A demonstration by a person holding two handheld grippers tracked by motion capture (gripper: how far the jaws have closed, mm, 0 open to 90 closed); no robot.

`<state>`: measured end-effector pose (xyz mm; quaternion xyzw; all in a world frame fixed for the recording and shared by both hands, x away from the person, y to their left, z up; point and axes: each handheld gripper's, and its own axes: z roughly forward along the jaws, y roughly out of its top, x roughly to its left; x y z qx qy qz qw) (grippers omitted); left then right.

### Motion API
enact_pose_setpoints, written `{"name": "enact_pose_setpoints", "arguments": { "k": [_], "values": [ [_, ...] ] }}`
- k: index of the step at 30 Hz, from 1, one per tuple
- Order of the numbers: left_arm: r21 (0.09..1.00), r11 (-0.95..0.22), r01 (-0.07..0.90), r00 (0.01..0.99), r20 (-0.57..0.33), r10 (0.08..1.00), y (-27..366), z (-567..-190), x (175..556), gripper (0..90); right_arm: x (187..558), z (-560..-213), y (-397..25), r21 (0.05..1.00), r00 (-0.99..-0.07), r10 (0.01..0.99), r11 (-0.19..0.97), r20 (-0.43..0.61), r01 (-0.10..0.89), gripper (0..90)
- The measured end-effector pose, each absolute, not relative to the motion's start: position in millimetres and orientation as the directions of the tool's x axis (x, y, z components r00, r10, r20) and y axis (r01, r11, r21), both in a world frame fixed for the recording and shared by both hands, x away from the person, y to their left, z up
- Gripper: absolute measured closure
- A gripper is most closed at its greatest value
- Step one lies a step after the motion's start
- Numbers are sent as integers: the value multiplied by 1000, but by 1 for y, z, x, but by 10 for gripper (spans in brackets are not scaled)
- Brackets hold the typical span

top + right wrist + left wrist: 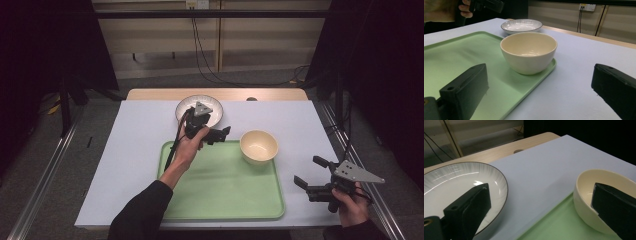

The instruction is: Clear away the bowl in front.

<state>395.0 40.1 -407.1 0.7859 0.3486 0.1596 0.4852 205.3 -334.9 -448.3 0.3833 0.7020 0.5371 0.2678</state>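
— Nearest the table's front edge, what do you see relative to the green tray [220, 192]?

— Off the tray's right front corner, the right hand [351, 204] grips the right gripper [311, 173] from below; its grey plate faces up and its jaws point left, toward the tray; they stand wide apart with nothing between them; the gripper hangs over the white table cover [130, 150], clear of the tray.

— And along that gripper's own line of sight?

— From the right gripper view, both black jaws frame the cream bowl [528, 51]; the bowl sits upright and empty on the tray's corner [454, 57], close to the tray's rim.

— Where is the other arm?

— A dark sleeve [142, 212] comes in over the tray's front left part; the forearm slants up and right across the tray; the left hand [187, 147] is wrapped round the left gripper [223, 133] at the tray's far edge; that gripper points right, toward the bowl; its jaws are spread, holding nothing.

— What does its own camera give?

— In the left gripper view, one jaw lies before the striped plate [454, 182], the other before the bowl [586, 195], with bare cover between.

— And beyond the tray?

— The plate [212, 106] rests flat on the cover just past the tray's far edge, apart from the bowl [258, 146]; behind it runs a strip of wooden tabletop [150, 94].
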Motion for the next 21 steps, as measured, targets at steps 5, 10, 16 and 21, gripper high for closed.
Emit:
{"name": "enact_pose_setpoints", "arguments": {
  "k": [5, 10, 16, 21],
  "values": [
    [878, -274, 394, 697, -91, 711, 60, -399, 383, 19, 205, -448, -335, 959, -563, 826, 130, 36, 251, 6],
    [888, -261, 379, 695, -87, 714, 77, -393, 372, 27, 205, -448, -335, 960, -561, 827, 128, 35, 249, 6],
    [902, -245, 355, 674, -65, 736, 92, -392, 362, 30, 206, -448, -334, 959, -562, 826, 129, 36, 252, 6],
    [912, -222, 344, 653, -62, 755, 109, -391, 352, 25, 206, -448, -334, 960, -562, 826, 128, 36, 250, 6]
  ]
}}
